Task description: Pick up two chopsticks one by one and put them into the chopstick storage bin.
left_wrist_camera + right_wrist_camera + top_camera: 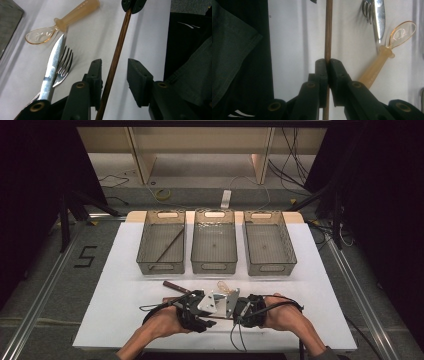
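Right gripper view first: your right gripper [327,65] has its two black jaws pressed together on a thin brown wooden chopstick [328,30], which runs straight up between them and away across the white table top [297,37]. To its right in that view lie a silver metal fork [367,8], a silver metal table knife [379,18] and a translucent amber plastic spoon with a thick ribbed handle [384,55], all flat on the table.

Over in the left gripper view, your left gripper [114,71] stands with its jaws apart, and the same chopstick [117,50] passes through the gap between them, closer to the left jaw, though you cannot tell whether it touches it. At the far end of the stick you can see the other gripper's jaw tips clamped on it. The knife [51,70] lies across the fork [63,66] here, with the spoon [65,21] just beyond their tips.

From the high view, both of your hands meet at the near middle of the table [125,320], left gripper [192,307] and right gripper [240,307] facing each other, close together. Beyond them sit three grey mesh baskets in a row: left basket [145,242], middle basket [214,266], right basket [289,245]. A second brown stick [169,246] lies slantwise inside the left one, and another dark stick [175,286] rests on the table just far-left of your left gripper.
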`<act>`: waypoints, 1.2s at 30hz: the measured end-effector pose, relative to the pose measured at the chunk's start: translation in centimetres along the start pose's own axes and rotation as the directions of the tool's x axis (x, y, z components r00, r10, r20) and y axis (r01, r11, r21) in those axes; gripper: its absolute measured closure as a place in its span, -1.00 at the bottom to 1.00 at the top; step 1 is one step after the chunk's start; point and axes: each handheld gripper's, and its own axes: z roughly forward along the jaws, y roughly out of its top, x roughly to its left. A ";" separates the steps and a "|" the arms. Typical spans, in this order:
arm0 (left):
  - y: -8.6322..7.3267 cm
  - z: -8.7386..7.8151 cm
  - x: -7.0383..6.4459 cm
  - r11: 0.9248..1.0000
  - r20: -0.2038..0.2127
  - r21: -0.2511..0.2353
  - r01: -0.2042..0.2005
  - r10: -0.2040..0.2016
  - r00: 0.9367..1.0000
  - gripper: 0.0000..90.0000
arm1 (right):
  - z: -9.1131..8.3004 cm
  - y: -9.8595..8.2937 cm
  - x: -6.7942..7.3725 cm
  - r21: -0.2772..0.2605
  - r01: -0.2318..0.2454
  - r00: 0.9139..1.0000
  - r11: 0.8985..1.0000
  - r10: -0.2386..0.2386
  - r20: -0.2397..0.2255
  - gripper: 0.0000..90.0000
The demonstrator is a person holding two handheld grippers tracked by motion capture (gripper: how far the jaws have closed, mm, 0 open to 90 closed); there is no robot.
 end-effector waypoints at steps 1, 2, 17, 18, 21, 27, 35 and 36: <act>0.0 0.0 0.0 1.000 0.001 0.003 -0.003 0.003 1.000 0.47 | 0.0 0.0 0.0 0.000 0.003 1.000 1.000 -0.003 -0.001 0.90; 0.1 0.1 -0.1 1.000 0.004 0.005 -0.007 0.007 1.000 0.50 | 0.0 0.0 0.0 -0.001 0.007 1.000 1.000 -0.007 0.001 0.90; 0.1 0.3 -0.7 0.997 0.069 0.019 -0.074 0.073 0.995 0.87 | 0.2 -0.3 0.4 -0.012 0.057 0.998 0.998 -0.057 -0.017 0.86; 0.2 0.3 -0.8 0.997 0.076 0.025 -0.077 0.075 0.994 0.87 | 0.0 -0.3 0.3 -0.007 0.065 0.998 0.998 -0.065 -0.026 0.85; 0.1 0.1 -0.6 0.997 0.067 0.030 -0.070 0.067 0.995 0.88 | -0.1 -0.5 0.3 -0.012 0.051 0.998 0.999 -0.051 -0.024 0.74; -0.5 -0.5 0.2 1.000 0.032 0.021 -0.022 0.021 0.999 0.88 | -1.3 -1.3 -0.2 -0.098 -0.002 1.000 0.995 0.002 -0.001 0.28; -1.3 -2.0 2.2 0.995 -0.053 -0.012 0.095 -0.095 0.994 0.88 | -1.9 -2.7 -1.1 -0.210 -0.118 0.990 0.970 0.132 0.053 -0.08; -1.5 -2.2 2.4 0.993 -0.058 -0.030 0.119 -0.120 0.991 0.88 | -2.1 -2.9 -1.2 -0.229 -0.128 0.988 0.965 0.145 0.061 -0.11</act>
